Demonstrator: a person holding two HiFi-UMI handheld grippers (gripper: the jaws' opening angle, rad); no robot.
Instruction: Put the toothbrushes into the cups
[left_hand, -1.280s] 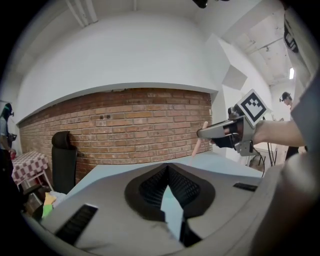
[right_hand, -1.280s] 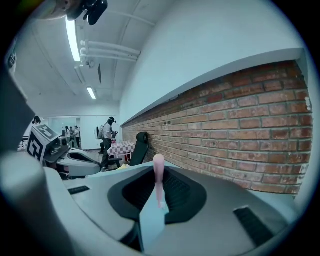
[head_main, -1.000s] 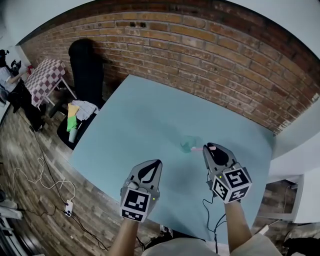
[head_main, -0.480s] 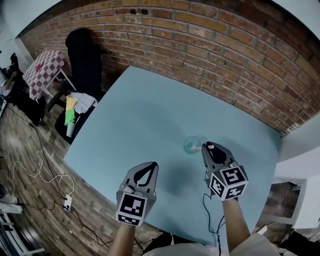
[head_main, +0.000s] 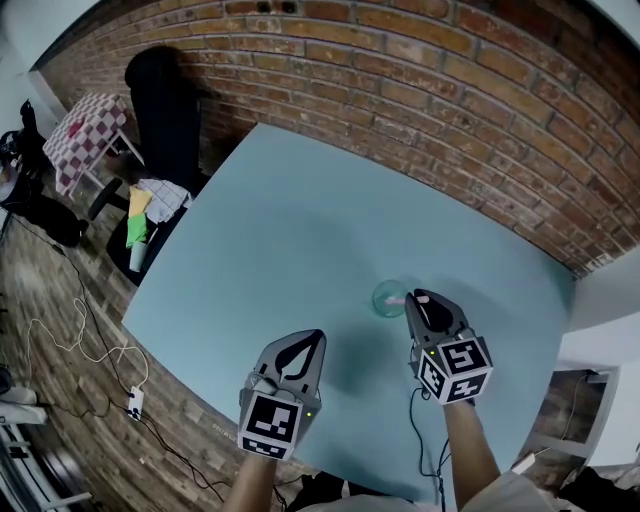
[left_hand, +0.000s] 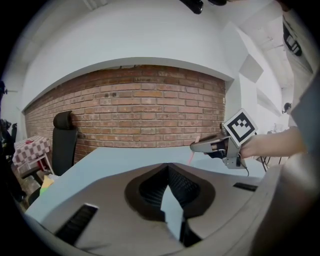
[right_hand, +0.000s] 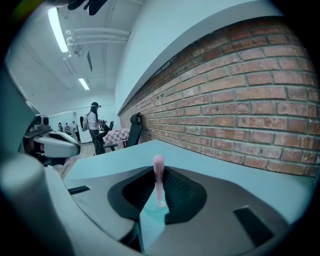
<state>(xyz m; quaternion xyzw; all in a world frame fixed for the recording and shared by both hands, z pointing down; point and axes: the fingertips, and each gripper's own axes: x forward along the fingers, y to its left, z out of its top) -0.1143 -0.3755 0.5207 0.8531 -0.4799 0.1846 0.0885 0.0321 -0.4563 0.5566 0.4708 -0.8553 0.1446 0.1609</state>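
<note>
The right gripper (right_hand: 159, 172) has its jaws squeezed on a thin pink toothbrush (right_hand: 158, 185), which sticks up between them. Seen from above, the brush is right at the rim of a small see-through green cup (head_main: 385, 298) that stands on the light blue table (head_main: 280, 230). The left gripper (left_hand: 169, 167) has its jaws closed with nothing in them. It hangs over the table's near edge, apart from the cup.
</note>
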